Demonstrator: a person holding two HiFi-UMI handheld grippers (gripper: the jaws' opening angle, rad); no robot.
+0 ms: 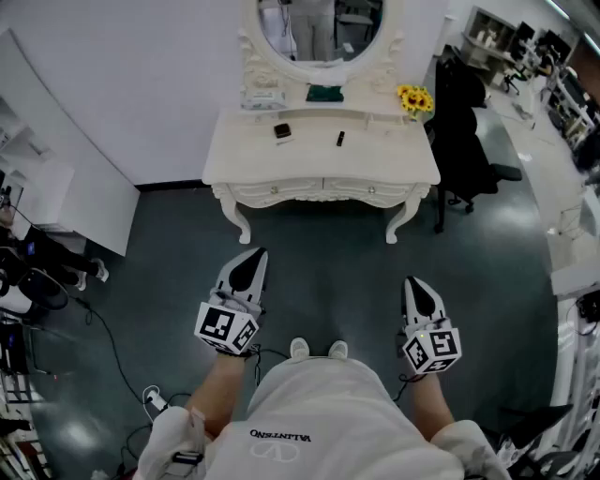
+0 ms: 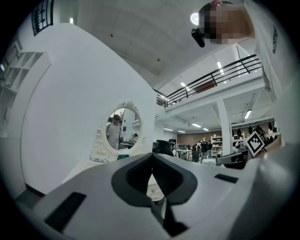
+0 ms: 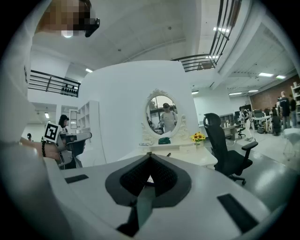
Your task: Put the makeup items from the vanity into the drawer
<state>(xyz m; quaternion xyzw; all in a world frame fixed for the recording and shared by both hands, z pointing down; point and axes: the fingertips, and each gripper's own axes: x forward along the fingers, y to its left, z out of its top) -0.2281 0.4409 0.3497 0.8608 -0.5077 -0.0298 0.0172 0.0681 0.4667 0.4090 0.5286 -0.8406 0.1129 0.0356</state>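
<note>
The white vanity [image 1: 412,159] stands ahead of me across bare floor, its two drawers [image 1: 277,190] closed. On its top lie a small dark compact [image 1: 282,130] and a black tube [image 1: 340,138]. A green item [image 1: 324,93] sits under the oval mirror [image 1: 319,28]. My left gripper [image 1: 251,257] and right gripper [image 1: 416,283] hover low near my body, well short of the vanity, both shut with nothing in them. The left gripper view has the shut left gripper [image 2: 152,154] below the mirror [image 2: 123,129]. The right gripper view shows the right gripper [image 3: 150,153] aimed at the vanity [image 3: 192,155].
A pot of yellow sunflowers [image 1: 415,98] and a pale box [image 1: 262,97] also sit on the vanity. A black office chair [image 1: 464,141] stands right of it. A white partition [image 1: 66,187] is at the left, with cables [image 1: 112,347] on the dark floor. Desks line the right side.
</note>
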